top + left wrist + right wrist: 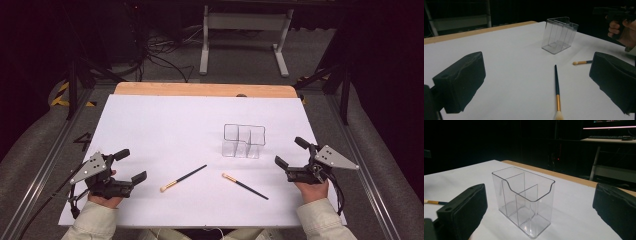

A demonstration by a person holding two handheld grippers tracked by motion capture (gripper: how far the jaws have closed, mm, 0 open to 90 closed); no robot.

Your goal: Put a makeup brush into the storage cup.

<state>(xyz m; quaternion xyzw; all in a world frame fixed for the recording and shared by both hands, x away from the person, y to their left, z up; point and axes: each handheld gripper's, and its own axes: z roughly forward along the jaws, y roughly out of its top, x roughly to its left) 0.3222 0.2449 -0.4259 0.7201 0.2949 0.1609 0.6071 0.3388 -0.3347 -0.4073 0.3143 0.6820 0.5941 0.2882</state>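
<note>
Item: 2 brushes, left brush (pixel 183 178) nearest my empty, wide-open left tongs (pixel 131 166); right tongs (pixel 288 152) likewise; I'd pinch its handle mid-length, then tip it into the organizer (pixel 243 141).

Clear glossy plastic organiser (pixel 524 200); matt white sheet (pixel 165 125) over a smooth wooden table edge (pixel 200 89); brushes (pixel 557 87) with dark glossy handles and gold metal-looking ferrules

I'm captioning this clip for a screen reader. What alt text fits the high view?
Two makeup brushes, left brush and right brush, lie flat on a white table before a clear plastic organizer. The left gripper and right gripper, hand-held, rest open at either side.
</note>
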